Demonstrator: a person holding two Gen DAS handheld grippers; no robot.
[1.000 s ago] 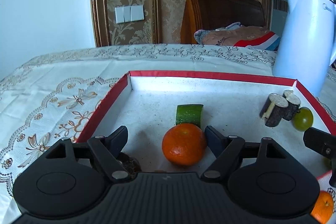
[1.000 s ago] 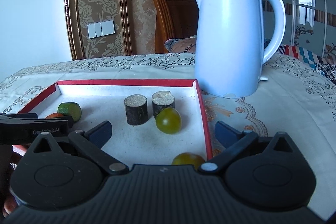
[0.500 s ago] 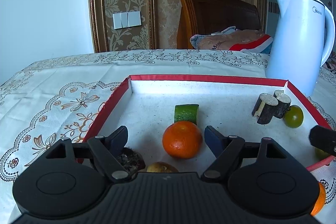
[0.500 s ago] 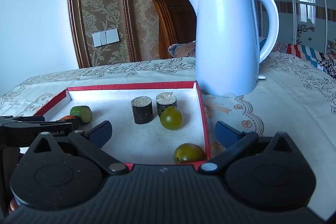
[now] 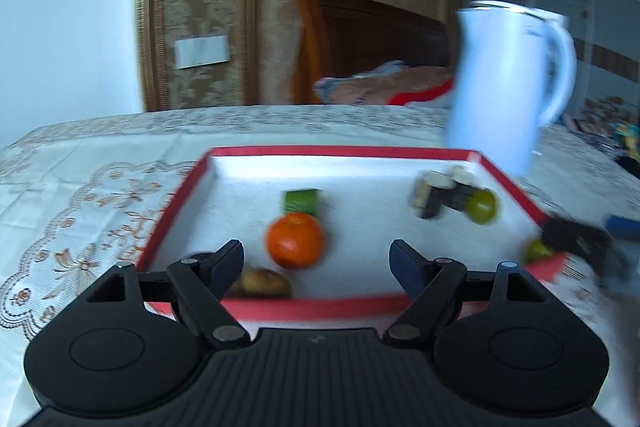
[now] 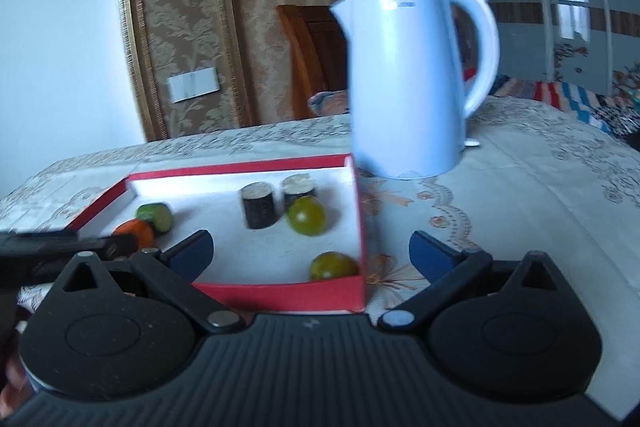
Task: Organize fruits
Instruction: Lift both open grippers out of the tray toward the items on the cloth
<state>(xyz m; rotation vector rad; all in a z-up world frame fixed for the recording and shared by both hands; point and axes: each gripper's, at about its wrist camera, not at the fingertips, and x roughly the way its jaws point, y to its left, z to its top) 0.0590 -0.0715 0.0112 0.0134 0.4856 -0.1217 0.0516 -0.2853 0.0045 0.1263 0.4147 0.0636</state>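
A red-rimmed tray [image 5: 340, 151] [image 6: 280, 297] holds an orange [image 5: 295, 240] [image 6: 135, 230], a green cucumber piece [image 5: 301, 201] [image 6: 155, 215], two green round fruits [image 6: 307, 215] [image 6: 334, 265], two dark wood cylinders [image 6: 259, 205] and a brown fruit [image 5: 262, 282] at the near edge. My left gripper [image 5: 316, 263] is open and empty, just before the tray's near rim. My right gripper [image 6: 311, 254] is open and empty above the tray's near right corner.
A white electric kettle [image 6: 408, 79] [image 5: 504, 83] stands on the patterned tablecloth [image 6: 520, 187] just behind the tray's right corner. A wooden chair [image 5: 360, 39] is behind the table. The right gripper also shows at the right edge of the left wrist view [image 5: 580, 243].
Both grippers have pulled back and up from the tray; its near rim now shows in both views. The fruits have stayed in place. Both views are motion-blurred.
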